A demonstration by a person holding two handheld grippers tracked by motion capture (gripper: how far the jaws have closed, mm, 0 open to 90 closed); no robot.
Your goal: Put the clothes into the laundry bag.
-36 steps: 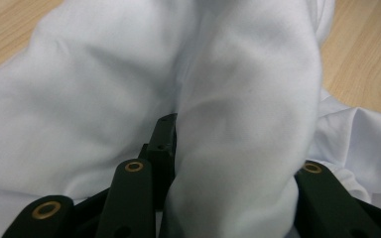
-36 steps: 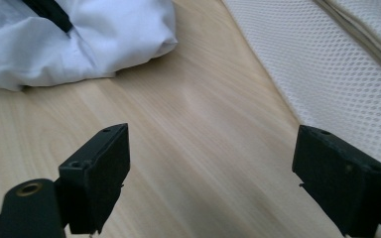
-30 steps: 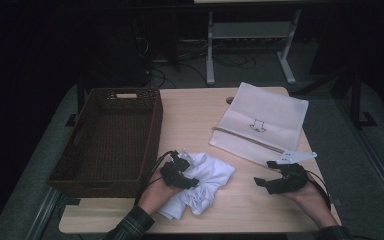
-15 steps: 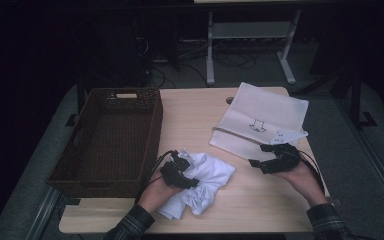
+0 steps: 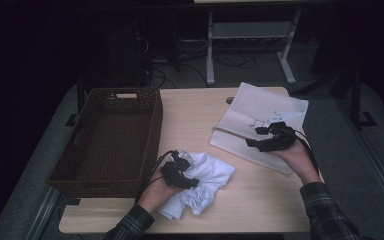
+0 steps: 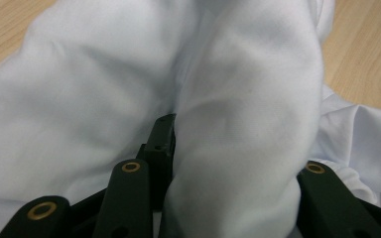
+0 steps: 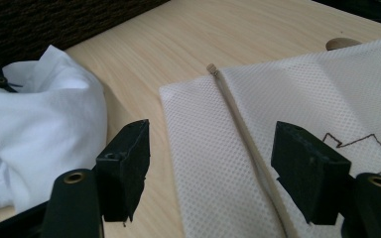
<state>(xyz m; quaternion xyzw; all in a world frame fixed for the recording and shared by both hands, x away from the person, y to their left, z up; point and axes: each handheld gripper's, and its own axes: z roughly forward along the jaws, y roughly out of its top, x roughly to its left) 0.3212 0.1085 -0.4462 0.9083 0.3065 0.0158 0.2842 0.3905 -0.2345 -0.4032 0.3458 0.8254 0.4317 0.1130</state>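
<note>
Left gripper (image 5: 179,172) clamped on bunched white garment (image 5: 205,182) at near table edge. Right gripper (image 5: 260,137), jaws apart with nothing between, just been closing above mesh laundry bag's (image 5: 265,107) zipper edge (image 7: 238,111). Bagging not begun; wicker basket (image 5: 112,137) unused.

1. We see a white garment (image 5: 200,182), crumpled in a heap on the near-left part of the wooden table, just right of the brown basket; one thick fold bulges up between the black jaws in the left gripper view.
2. We see a white mesh bag (image 5: 265,117), flat on the far-right part, a zipper line along its near-left edge, dark stitched mark on top.
</note>
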